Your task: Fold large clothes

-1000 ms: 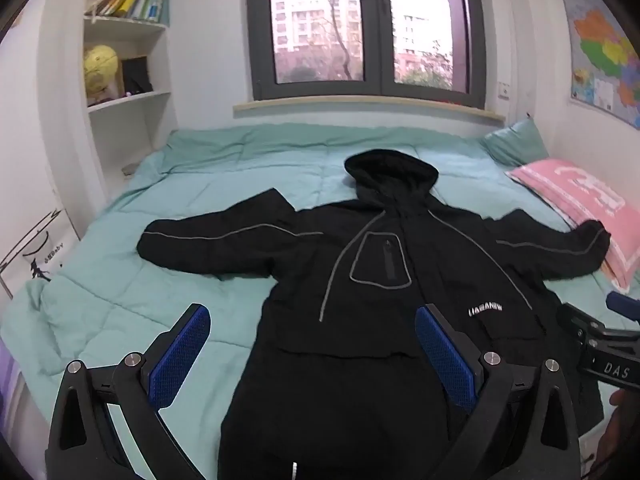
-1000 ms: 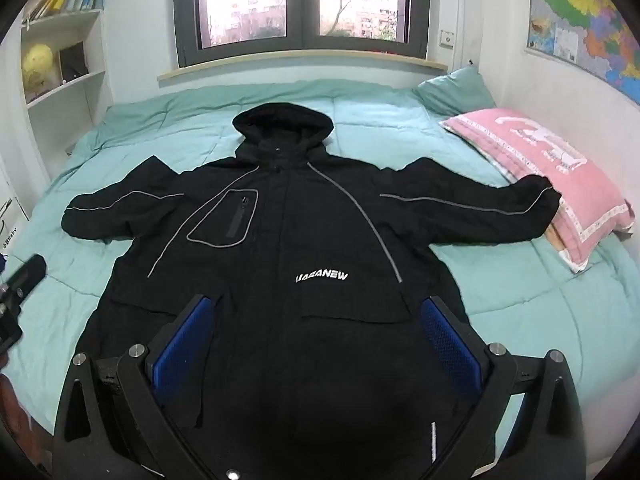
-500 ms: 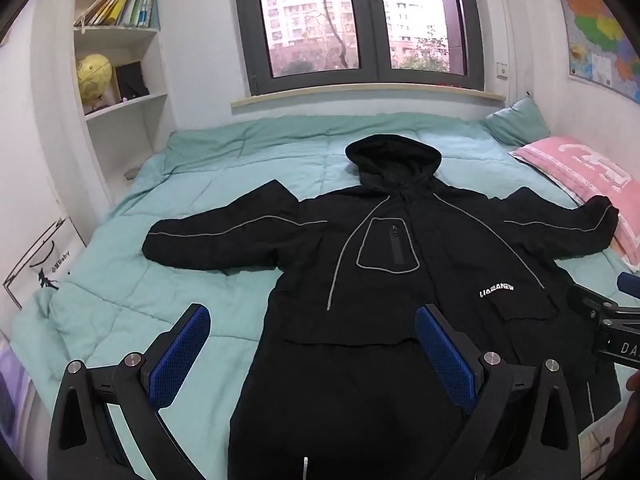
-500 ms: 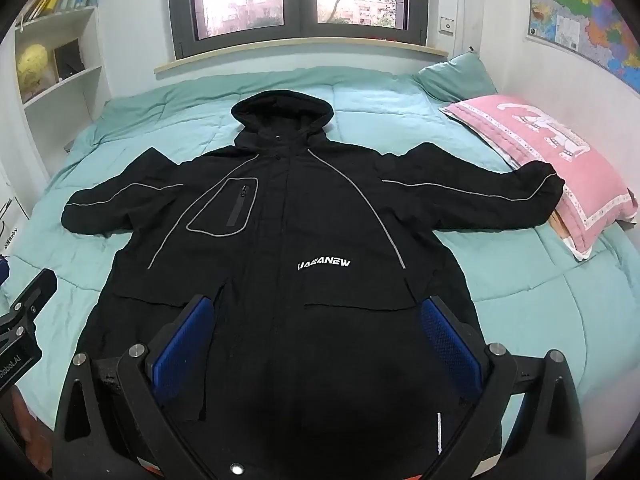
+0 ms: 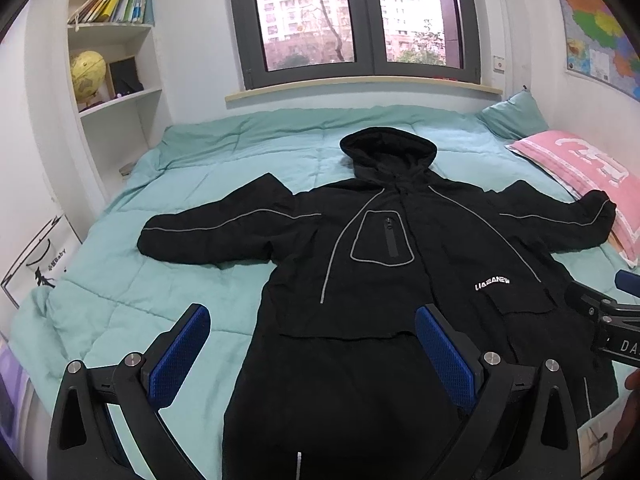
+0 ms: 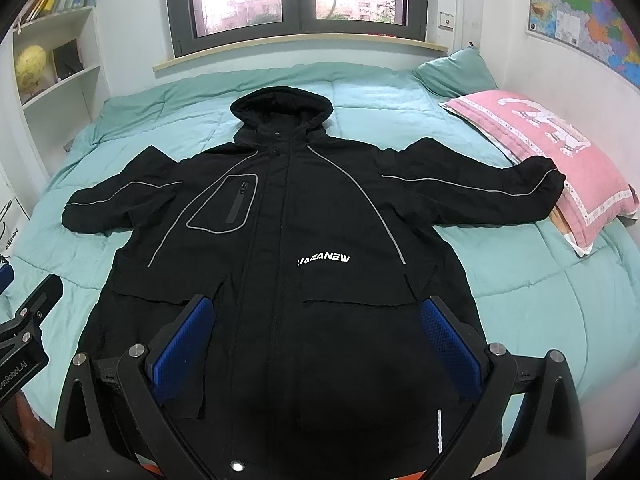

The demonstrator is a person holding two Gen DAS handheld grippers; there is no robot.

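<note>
A bed (image 5: 120, 296) with a teal quilt filled the room ahead of both grippers. On it a black hooded jacket (image 6: 304, 216) lay face up and spread flat, sleeves out to either side, hood toward the window (image 5: 352, 16); its hem lay directly beneath the right gripper (image 6: 320, 336) and under the right finger of the left gripper (image 5: 316, 344). Both grippers hung released, blue pads wide apart, grasping nothing. A pink pillow (image 6: 552, 148), right of the right gripper, lay under the cuff of one sleeve, with a teal pillow (image 6: 456, 68) beyond it. Wall shelves (image 5: 116, 60), far left of the left gripper, held books (image 5: 112, 0) and a yellow globe (image 5: 87, 74). A wall map (image 6: 584, 12) hung at far right. White chest lettering (image 6: 324, 260) appeared to read "UAEANEW".
</note>
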